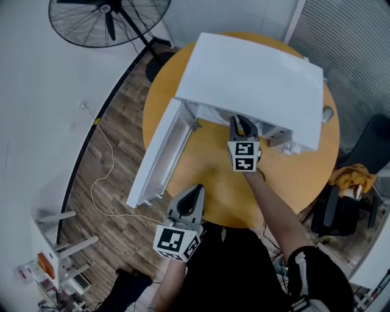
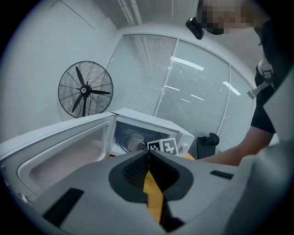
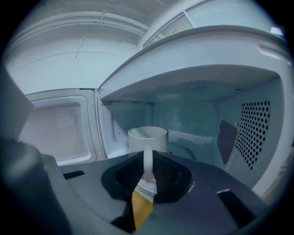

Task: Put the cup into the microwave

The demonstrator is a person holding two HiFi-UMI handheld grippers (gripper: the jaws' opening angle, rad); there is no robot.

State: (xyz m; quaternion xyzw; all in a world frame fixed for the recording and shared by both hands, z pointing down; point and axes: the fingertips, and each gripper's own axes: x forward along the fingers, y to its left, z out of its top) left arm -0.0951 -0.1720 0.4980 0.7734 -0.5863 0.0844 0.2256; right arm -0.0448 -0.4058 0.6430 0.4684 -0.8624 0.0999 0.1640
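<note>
A white cup stands upright inside the open white microwave, at the front of its cavity. My right gripper is shut on the cup's handle, which runs up between the two dark pads. In the head view the right gripper reaches into the microwave's mouth. The left gripper view also catches the cup in the cavity, with the right gripper's marker cube beside it. My left gripper hovers at the near edge of the round wooden table, its jaws shut and empty.
The microwave door hangs open to the left, reaching past the table's edge. A standing fan is at the back left. A dark chair with a yellow cloth stands at right. A cable lies on the wooden floor.
</note>
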